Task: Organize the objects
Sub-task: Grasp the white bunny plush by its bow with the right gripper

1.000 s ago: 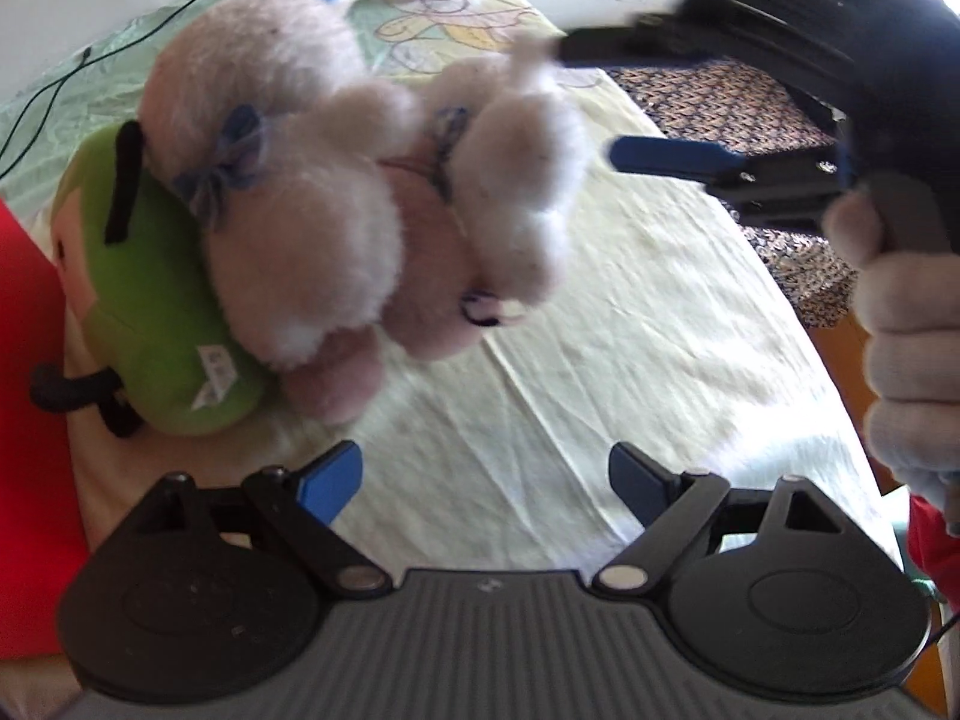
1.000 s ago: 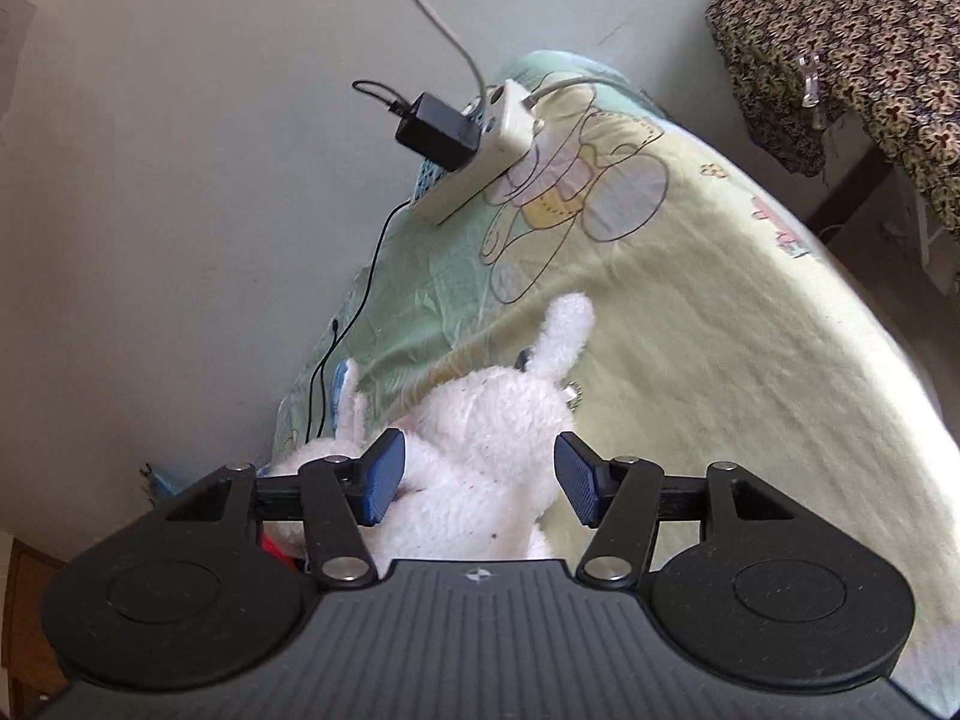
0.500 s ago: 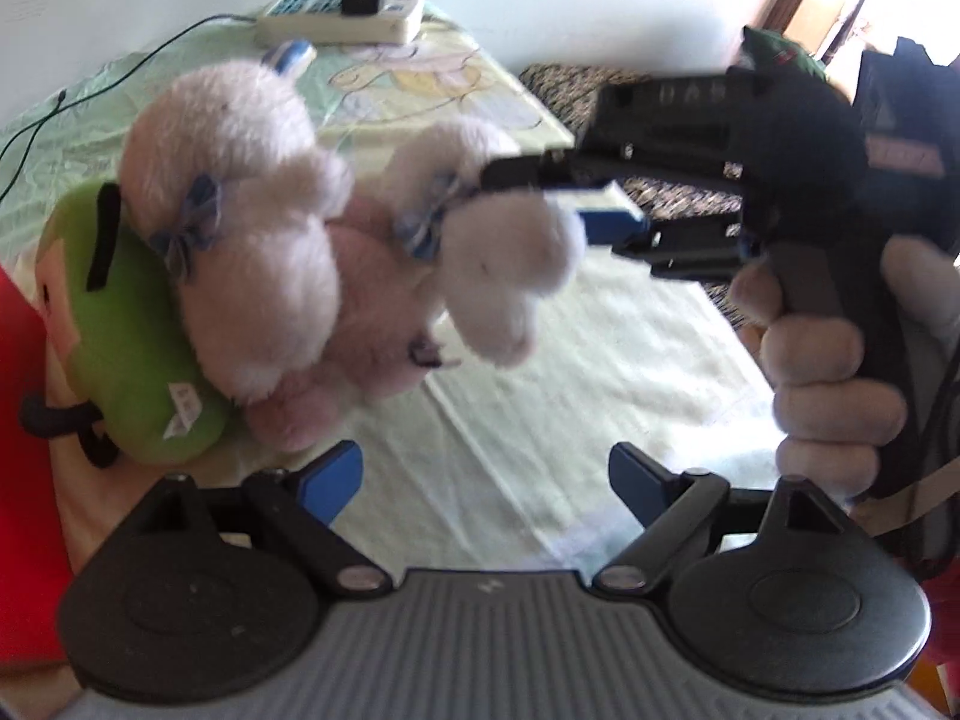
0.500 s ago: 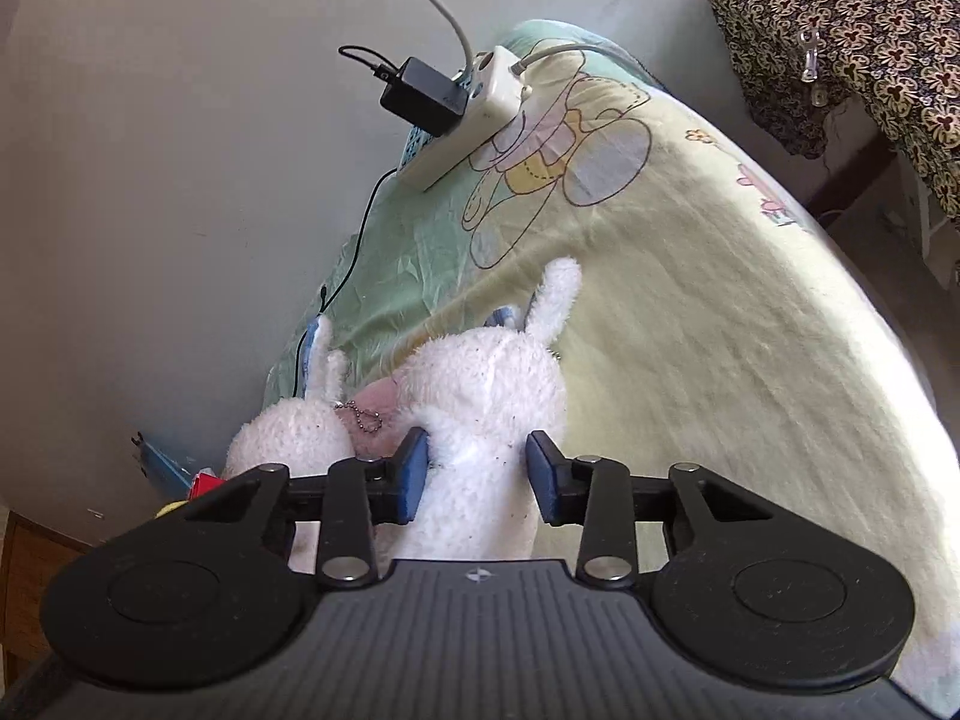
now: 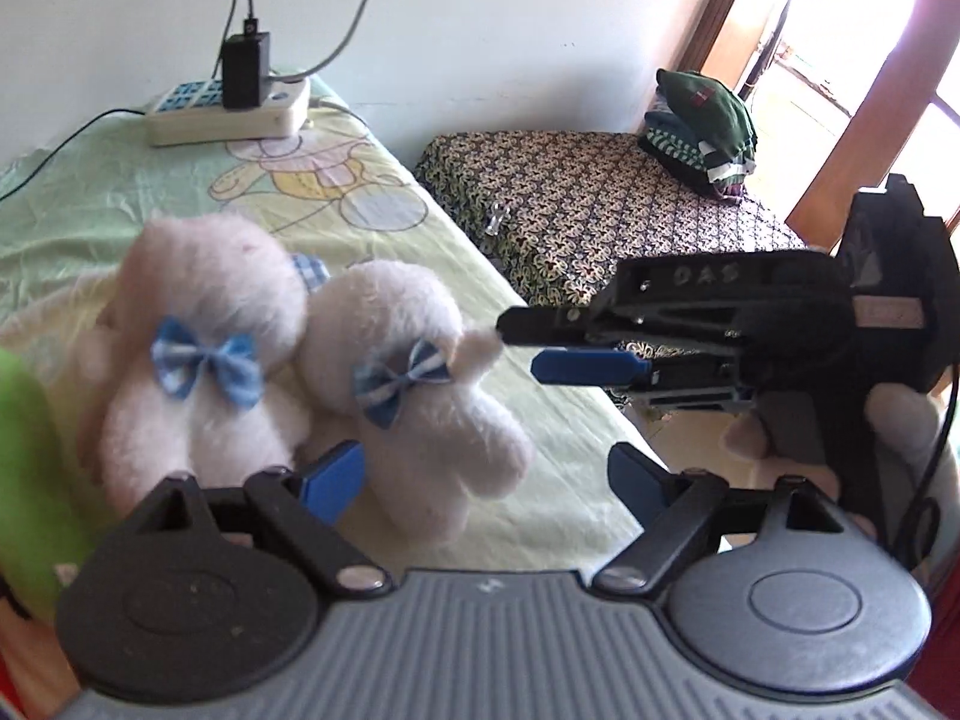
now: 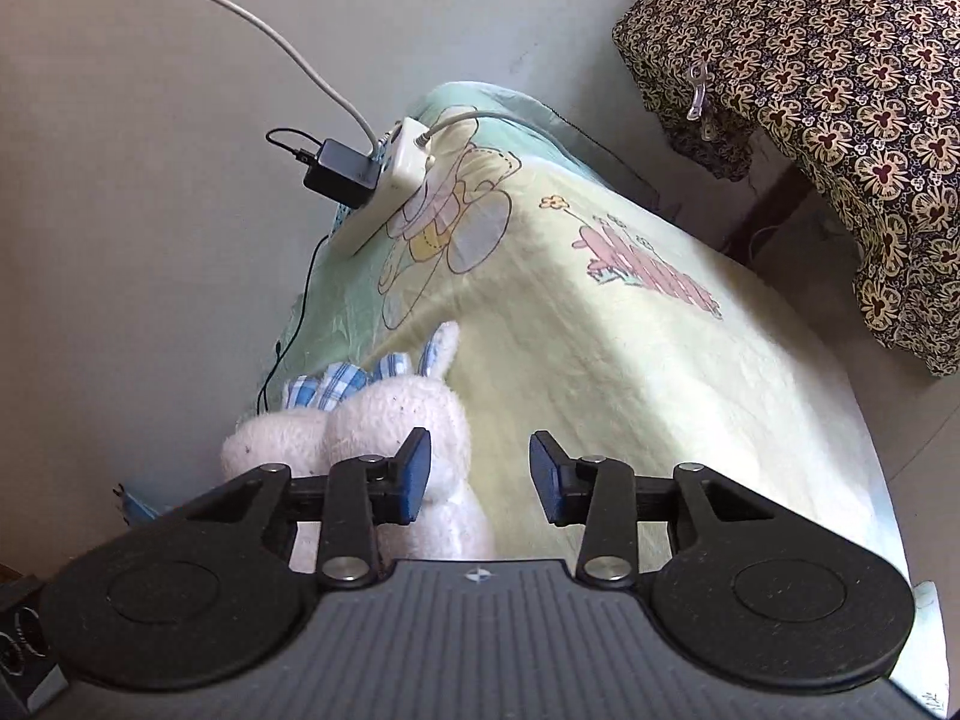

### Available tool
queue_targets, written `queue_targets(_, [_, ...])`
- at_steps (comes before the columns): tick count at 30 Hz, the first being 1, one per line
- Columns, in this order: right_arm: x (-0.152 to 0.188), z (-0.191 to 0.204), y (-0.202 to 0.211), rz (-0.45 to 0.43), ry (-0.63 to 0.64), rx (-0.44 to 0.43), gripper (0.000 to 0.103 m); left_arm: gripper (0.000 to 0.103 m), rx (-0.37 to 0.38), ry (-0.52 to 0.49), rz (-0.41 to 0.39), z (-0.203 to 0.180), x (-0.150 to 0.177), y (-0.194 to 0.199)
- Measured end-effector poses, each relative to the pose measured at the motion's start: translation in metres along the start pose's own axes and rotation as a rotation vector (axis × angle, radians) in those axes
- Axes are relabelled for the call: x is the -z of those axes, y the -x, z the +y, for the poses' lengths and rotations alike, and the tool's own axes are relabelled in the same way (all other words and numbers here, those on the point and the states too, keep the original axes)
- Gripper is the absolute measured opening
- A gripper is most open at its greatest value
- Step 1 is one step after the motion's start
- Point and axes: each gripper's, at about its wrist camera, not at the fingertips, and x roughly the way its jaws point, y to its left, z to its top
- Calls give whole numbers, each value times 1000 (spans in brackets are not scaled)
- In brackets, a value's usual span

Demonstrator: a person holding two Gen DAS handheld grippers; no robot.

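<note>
Left wrist view: two white plush bunnies (image 5: 336,378) with blue gingham bows sit upright, side by side and touching, on the yellow-green cartoon sheet (image 5: 540,468) of the bed. The left claw (image 5: 486,477) is spread wide, empty; the nearer bunny sits just ahead and left of centre, its left finger (image 5: 333,477) overlapping the body. The right claw (image 5: 516,348) comes in from the right, tips just beside that bunny's arm.

Right wrist view: the right claw (image 6: 480,474) is parted, holding nothing. Bunnies (image 6: 384,414) lie left of its centreline, behind the left pad. Soft, fuzzy, squashable; a green plush (image 5: 24,480) sits beside them.
</note>
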Motion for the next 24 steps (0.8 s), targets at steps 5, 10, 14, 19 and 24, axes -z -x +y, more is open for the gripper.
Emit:
queue_targets(5, [-7, 5, -10, 78, 45, -82, 47, 87, -47, 32, 32, 12, -5, -22])
queue_targets(10, [-3, 4, -33, 141, 66, -99, 49, 88, -53, -4, 26, 7, -7, -29])
queue_targets(14, [-3, -9, -40, 173, -28, -166, 49, 88, -70, -13, 25, 4, -7, -32])
queue_targets(19, [6, -16, -38, 202, -83, -217, 38, 87, -72, -20, 30, 2, -6, -31])
queue_targets(24, [14, -15, -24, 201, -90, -235, 36, 87, -34, 2, 36, -2, 0, -19])
